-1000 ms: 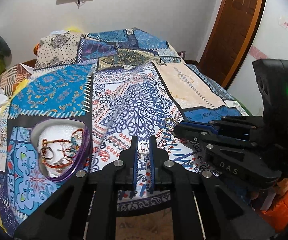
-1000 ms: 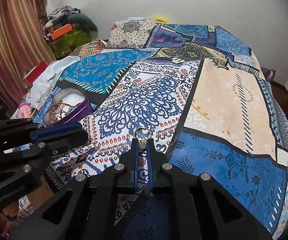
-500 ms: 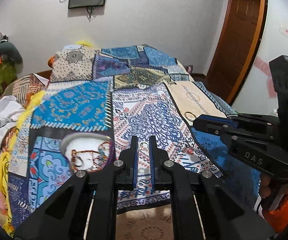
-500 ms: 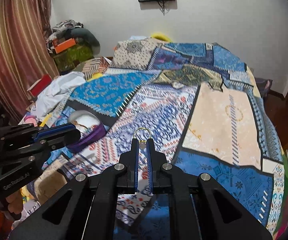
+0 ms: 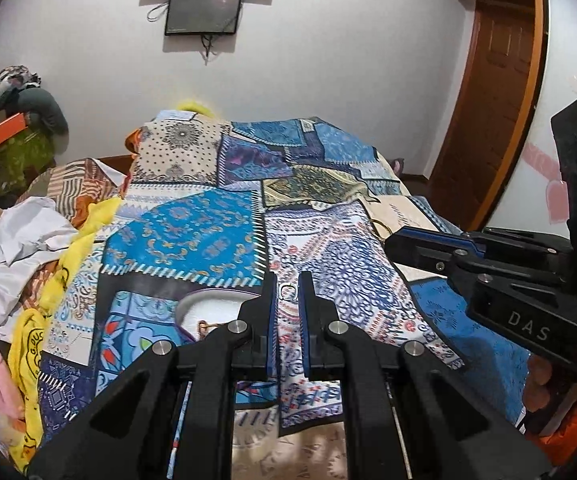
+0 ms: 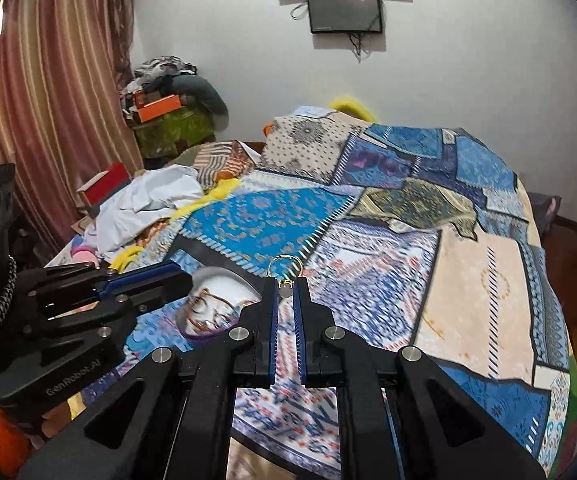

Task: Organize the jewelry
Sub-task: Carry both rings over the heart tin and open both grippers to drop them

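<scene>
- Your left gripper (image 5: 287,292) is raised above a bed covered in a blue patchwork bedspread (image 5: 192,236). Its two fingers stand close together and pinch a small silver ring (image 5: 287,292) at their tips.
- Your right gripper (image 6: 285,288) is also raised above the bedspread (image 6: 468,280). Its fingers are nearly closed and clamp a gold ring (image 6: 284,266) by its setting, so the band stands up above the fingertips.
- In the left wrist view, your right gripper (image 5: 398,240) reaches in from the right, with the gold ring (image 5: 380,226) just showing at its tip.
- In the right wrist view, your left gripper (image 6: 180,280) reaches in from the left.
- A round jewelry dish (image 6: 218,304) with a white inside and a purple rim sits on the bedspread between the two grippers in the right wrist view. It holds a tangle of red and gold bracelets (image 6: 204,312).
- In the left wrist view the dish (image 5: 212,308) lies just left of your left gripper's fingers, partly hidden behind them.
- A pile of white and yellow clothes (image 5: 28,248) lies at the bed's left edge.
- A dark screen (image 5: 203,12) hangs on the white wall behind the bed.
</scene>
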A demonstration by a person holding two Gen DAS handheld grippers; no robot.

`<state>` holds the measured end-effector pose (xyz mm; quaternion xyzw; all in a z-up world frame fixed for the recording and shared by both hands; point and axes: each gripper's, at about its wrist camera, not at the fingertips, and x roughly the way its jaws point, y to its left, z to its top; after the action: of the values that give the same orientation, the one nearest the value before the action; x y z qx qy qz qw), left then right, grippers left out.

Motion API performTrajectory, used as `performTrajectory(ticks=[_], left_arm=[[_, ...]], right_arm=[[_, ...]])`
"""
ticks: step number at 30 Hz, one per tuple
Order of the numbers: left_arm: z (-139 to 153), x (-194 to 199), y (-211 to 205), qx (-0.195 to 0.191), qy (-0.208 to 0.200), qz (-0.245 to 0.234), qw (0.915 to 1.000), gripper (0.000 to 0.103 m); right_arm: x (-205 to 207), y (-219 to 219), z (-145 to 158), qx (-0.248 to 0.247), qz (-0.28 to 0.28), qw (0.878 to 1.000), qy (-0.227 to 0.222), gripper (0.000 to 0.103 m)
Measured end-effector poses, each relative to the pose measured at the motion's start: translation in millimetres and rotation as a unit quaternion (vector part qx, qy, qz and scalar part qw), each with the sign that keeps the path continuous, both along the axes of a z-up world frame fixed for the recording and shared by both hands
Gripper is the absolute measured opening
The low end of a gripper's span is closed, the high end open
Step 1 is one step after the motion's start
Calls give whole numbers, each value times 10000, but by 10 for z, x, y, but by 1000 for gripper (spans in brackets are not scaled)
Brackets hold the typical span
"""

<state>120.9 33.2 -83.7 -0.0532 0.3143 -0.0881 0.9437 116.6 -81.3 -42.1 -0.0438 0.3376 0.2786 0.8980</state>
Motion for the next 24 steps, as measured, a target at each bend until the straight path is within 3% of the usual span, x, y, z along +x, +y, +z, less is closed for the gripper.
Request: performTrajectory(ticks=[7,24], left_arm=[[-88,68,255,-114,37,197,9997,8],[-537,454,601,-452,468,319,9974,8]], right_arm=[[55,233,-53,-37,177,9998,47,7],[299,714,-521,-419,634,9955,571,7]])
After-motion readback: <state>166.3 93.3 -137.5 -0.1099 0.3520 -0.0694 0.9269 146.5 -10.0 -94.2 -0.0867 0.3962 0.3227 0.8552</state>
